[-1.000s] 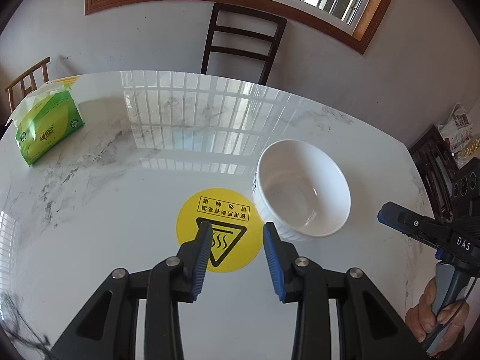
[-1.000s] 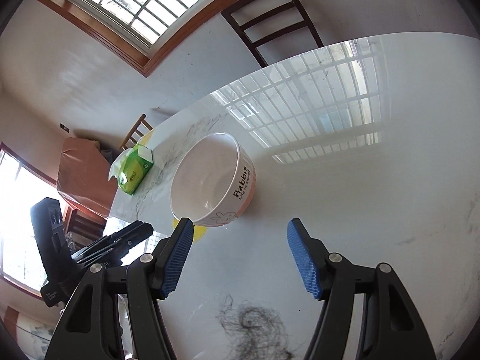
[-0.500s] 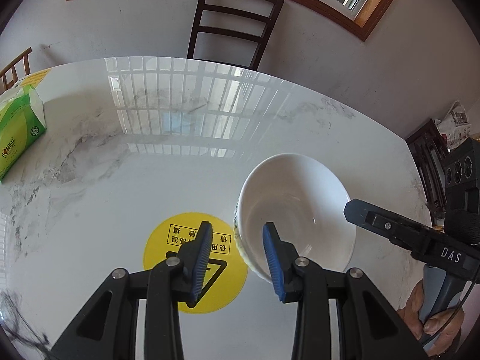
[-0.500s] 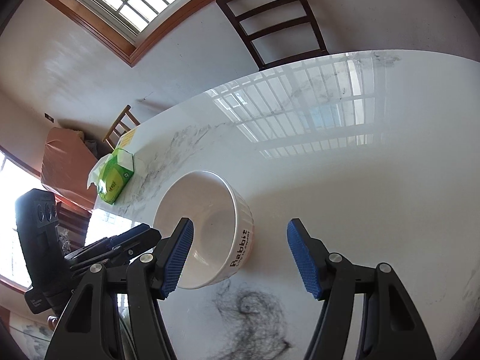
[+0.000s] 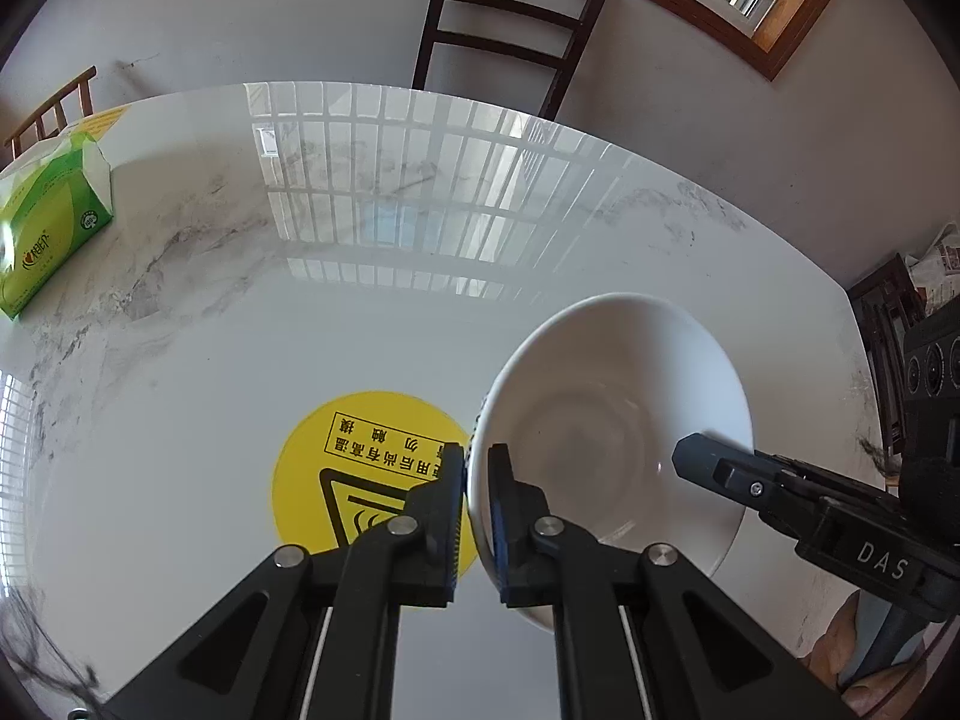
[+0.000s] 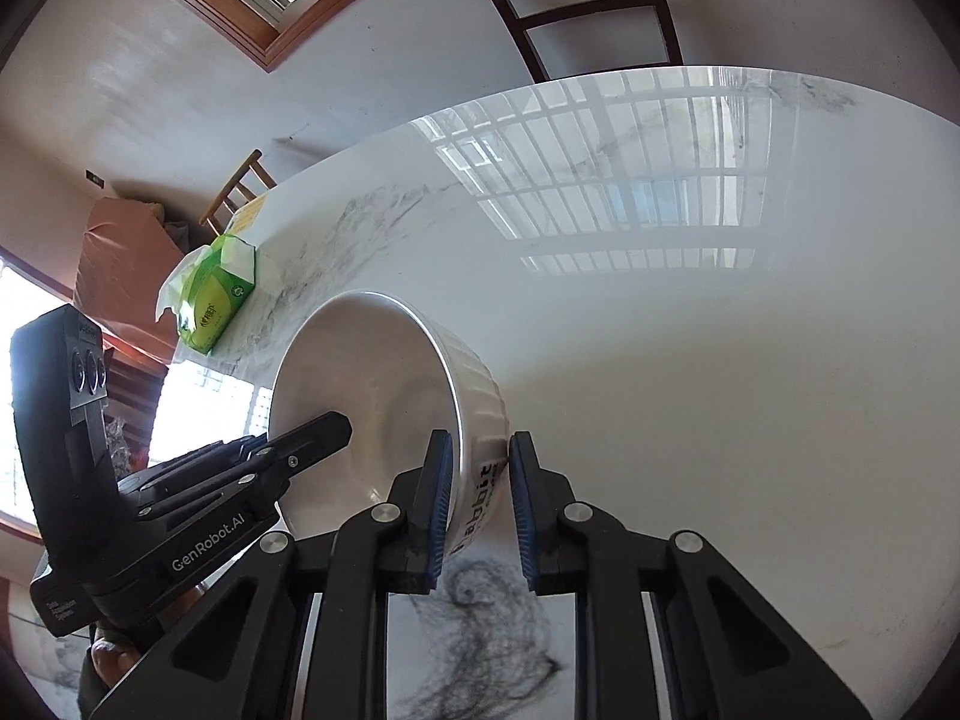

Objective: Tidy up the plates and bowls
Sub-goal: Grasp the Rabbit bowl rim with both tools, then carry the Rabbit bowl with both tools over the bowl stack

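A white ribbed bowl with "Rabbit" lettering sits on the marble table, and it also shows in the right wrist view. My left gripper is shut on the bowl's left rim, one finger inside and one outside. My right gripper is shut on the opposite rim, gripping the wall by the lettering. Each gripper shows in the other's view: the right one and the left one. The bowl looks tilted in the right wrist view.
A yellow round hot-surface sticker lies on the table left of the bowl. A green tissue pack sits at the far left edge. A dark wooden chair stands behind the table. A dark marble vein patch lies below my right gripper.
Both grippers moved in on the bowl and closed on its rim from opposite sides. The bowl now sits much closer in both views.
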